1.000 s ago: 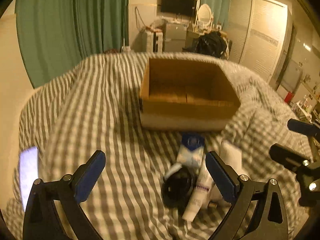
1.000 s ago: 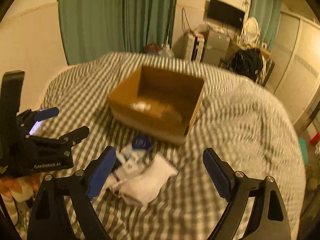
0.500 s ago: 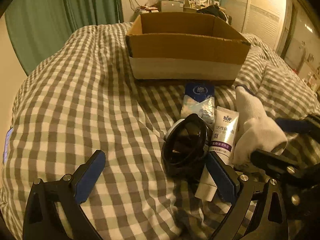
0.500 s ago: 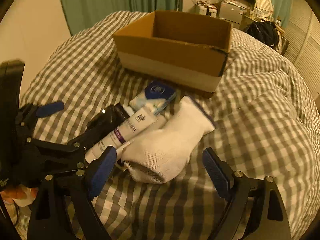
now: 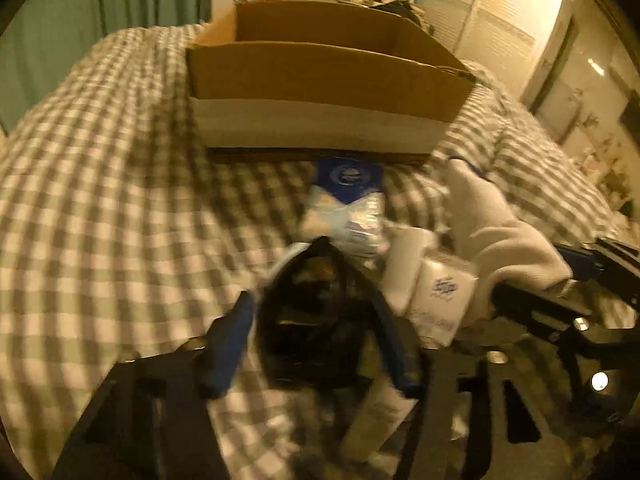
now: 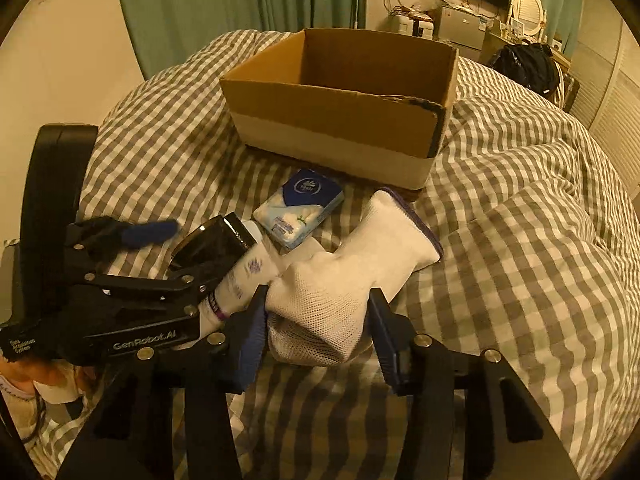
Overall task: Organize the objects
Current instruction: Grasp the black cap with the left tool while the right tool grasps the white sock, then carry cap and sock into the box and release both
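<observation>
At lower centre, both grippers [image 6: 316, 322] are closing, on a glove [image 6: 352, 264] and black cup [image 5: 316, 312]; the box [image 6: 332, 120] looks empty.

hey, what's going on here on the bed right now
A person is tidying items off a checked bedspread, working a gripper in each hand. The left gripper is closing around a black container, and the right gripper is closing around a white glove. A tissue pack and tube lie nearby; the cardboard box waits behind.
</observation>
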Available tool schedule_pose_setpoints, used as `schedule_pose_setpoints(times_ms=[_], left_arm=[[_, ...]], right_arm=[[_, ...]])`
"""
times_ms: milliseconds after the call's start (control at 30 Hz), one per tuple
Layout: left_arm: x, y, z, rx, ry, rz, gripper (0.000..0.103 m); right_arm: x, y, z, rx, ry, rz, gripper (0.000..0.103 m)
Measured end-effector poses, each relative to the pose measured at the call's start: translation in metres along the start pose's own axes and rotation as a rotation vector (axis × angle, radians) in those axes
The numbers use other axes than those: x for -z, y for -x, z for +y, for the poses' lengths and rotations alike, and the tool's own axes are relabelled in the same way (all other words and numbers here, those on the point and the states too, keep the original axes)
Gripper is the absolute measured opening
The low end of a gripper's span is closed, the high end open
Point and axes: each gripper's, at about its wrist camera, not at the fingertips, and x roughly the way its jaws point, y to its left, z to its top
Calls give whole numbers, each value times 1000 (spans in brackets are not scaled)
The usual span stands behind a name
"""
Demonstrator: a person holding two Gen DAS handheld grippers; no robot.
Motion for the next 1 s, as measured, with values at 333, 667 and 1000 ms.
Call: schedule_pose_setpoints(times_ms=[333,667,1000], left_arm=[[7,12,-20,-37,-78,-6,9],[7,52,-21,-67,-53,-58,9],[-6,108,-20,-77,-28,-160,9]], right_arm=[[-1,2,-1,6,0,-9,47],[-4,38,2,39,3,-78,48],[-13,87,15,51,39,-171,47]])
